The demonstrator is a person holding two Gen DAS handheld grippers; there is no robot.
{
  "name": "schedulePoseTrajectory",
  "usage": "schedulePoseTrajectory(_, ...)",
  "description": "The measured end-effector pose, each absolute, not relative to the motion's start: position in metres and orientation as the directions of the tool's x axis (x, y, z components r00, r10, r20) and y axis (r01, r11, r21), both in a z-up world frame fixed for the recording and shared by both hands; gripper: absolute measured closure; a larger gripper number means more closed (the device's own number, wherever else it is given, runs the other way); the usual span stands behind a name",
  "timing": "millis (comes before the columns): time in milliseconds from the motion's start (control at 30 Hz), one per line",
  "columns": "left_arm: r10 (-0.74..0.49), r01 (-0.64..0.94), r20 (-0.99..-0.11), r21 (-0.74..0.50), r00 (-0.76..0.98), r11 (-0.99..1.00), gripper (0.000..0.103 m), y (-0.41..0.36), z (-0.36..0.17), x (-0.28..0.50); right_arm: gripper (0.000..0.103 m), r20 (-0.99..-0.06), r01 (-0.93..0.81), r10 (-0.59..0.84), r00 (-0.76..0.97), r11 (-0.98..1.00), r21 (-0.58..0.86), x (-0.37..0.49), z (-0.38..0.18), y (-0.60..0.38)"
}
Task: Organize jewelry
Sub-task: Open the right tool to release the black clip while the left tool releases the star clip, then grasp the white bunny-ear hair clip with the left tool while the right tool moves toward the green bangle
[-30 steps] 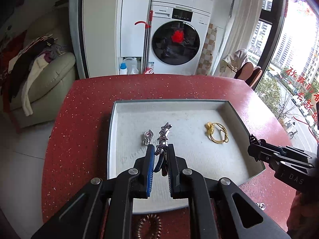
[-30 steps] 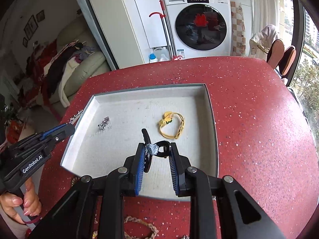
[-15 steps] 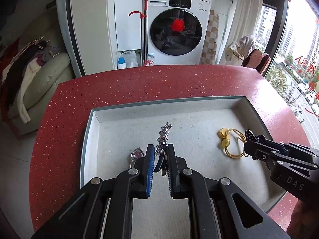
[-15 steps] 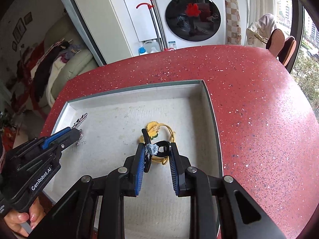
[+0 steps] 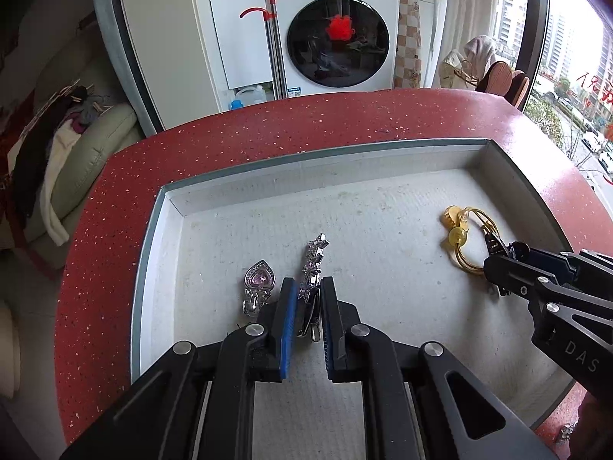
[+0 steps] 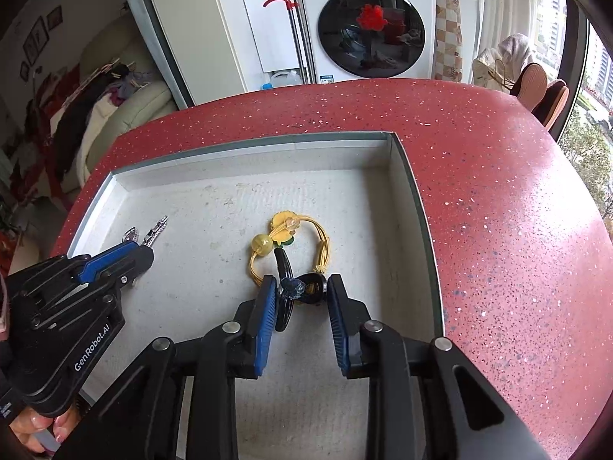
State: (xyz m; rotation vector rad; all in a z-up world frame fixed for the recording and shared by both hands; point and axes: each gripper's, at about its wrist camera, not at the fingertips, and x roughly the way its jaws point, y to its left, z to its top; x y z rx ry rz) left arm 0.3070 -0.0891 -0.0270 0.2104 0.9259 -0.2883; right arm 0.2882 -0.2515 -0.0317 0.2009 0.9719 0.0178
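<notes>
Item: jewelry in transfer to a shallow grey tray [image 5: 168, 207] on the red desk [image 5: 306, 122]. Risks judged: the black hair clip [image 6: 302, 287], lying between the jaws of the right gripper [image 6: 300, 287], could land on the yellow hair tie [image 6: 291, 241] and tangle with its cords, since the two were touching at the tray's right side; the silver star clip [image 5: 312, 264] could catch the heart-shaped pendant [image 5: 259, 279] just to its left when set down, or swing and slip, being held only by its near end. Left gripper [image 5: 306, 295]: almost fully closed, clamped on the star clip low over the tray's near left part. Right gripper: jaws had just been opening and stood partly apart; the black clip was between them, the left pad against it and a slight gap seen at the right pad, so the grip was judged released or nearly so.
</notes>
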Motion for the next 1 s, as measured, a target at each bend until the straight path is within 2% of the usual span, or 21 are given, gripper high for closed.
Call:
schedulePoseTrajectory(233, -0.151, 0.319, -0.807, 0.049, 0.570, 0.947, 0.072, -0.087, -0.023, 0.304, 0.040, -0.795, 0.082, 0.128, 0.592, 0.972, 0.218, 0.281, -0.021, -0.252)
schedulePoseTrajectory(600, -0.174, 0.317, -0.798, 0.022, 0.576, 0.948, 0.070, -0.079, -0.018, 0.304, 0.037, -0.744, 0.123, 0.123, 0.657, 0.956, 0.266, 0.260, 0.006, -0.262)
schedulePoseTrajectory(633, -0.173, 0.316, -0.798, 0.023, 0.578, 0.948, 0.041, -0.078, -0.017, 0.304, 0.037, -0.741, 0.125, 0.123, 0.661, 0.955, 0.270, 0.257, 0.007, -0.262)
schedulePoseTrajectory(667, -0.175, 0.313, -0.796, 0.020, 0.580, 0.950, 0.000, -0.077, -0.017, 0.304, 0.037, -0.737, 0.123, 0.124, 0.664, 0.954, 0.272, 0.254, 0.009, -0.262)
schedulePoseTrajectory(733, -0.174, 0.286, -0.759, 0.017, 0.627, 0.958, 0.000, -0.072, -0.009, 0.298, 0.037, -0.734, 0.121, 0.123, 0.668, 0.955, 0.269, 0.251, 0.011, -0.261)
schedulePoseTrajectory(900, -0.179, 0.297, -0.748, 0.025, 0.640, 0.955, 0.000, -0.072, 0.007, 0.293, 0.036, -0.729, 0.110, 0.137, 0.670, 0.953, 0.281, 0.241, 0.017, -0.260)
schedulePoseTrajectory(1000, -0.186, 0.296, -0.727, 0.026, 0.662, 0.955, 0.000, -0.068, 0.018, 0.284, 0.024, -0.722, 0.100, 0.151, 0.675, 0.951, 0.293, 0.231, 0.020, -0.259)
